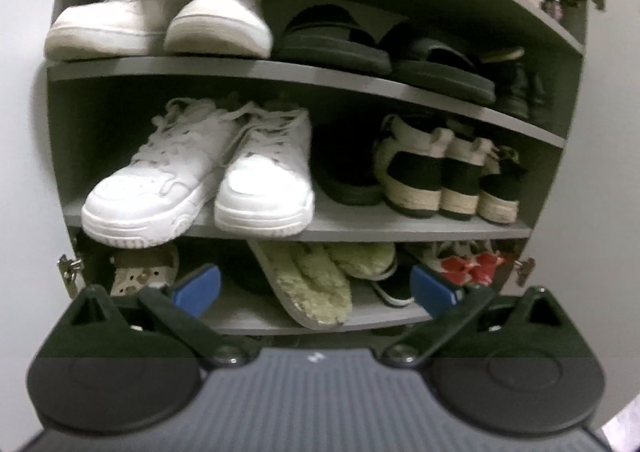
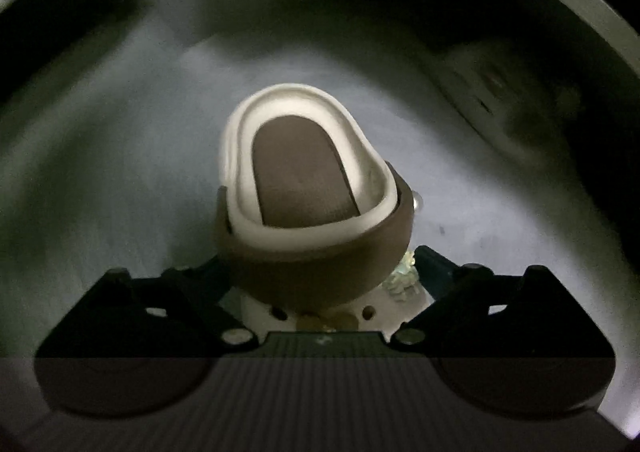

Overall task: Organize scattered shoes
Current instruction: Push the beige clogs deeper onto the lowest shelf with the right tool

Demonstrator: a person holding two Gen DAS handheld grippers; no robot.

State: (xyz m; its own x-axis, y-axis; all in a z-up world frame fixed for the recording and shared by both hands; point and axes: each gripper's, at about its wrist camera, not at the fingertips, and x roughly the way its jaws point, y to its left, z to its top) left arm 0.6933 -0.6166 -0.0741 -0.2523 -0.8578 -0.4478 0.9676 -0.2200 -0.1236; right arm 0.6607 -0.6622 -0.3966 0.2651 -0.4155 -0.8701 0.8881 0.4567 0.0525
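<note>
the grey shoe cabinet (image 1: pixel 360 70) filled the left wrist view, its shelves already crowded. on the upper shelf sat low white sneakers (image 1: pixel 160 16) beside black slides (image 1: pixel 384 48). the shelf below held chunky white sneakers (image 1: pixel 200 172), with black and cream shoes (image 1: pixel 444 168) to the right. fuzzy green slippers (image 1: pixel 320 280) and a red flowered shoe (image 1: pixel 472 264) lay on the bottom shelf.

the left gripper (image 1: pixel 316 288) faced that bottom shelf, its jaws apart and nothing between them.

in the dim right wrist view, a white clog (image 2: pixel 308 172) with a brown insole and brown heel strap rested on a grey shelf surface (image 2: pixel 140 192). the right gripper (image 2: pixel 320 272) had its jaws wide, flanking the clog's heel; whether they touched it could not be told.
</note>
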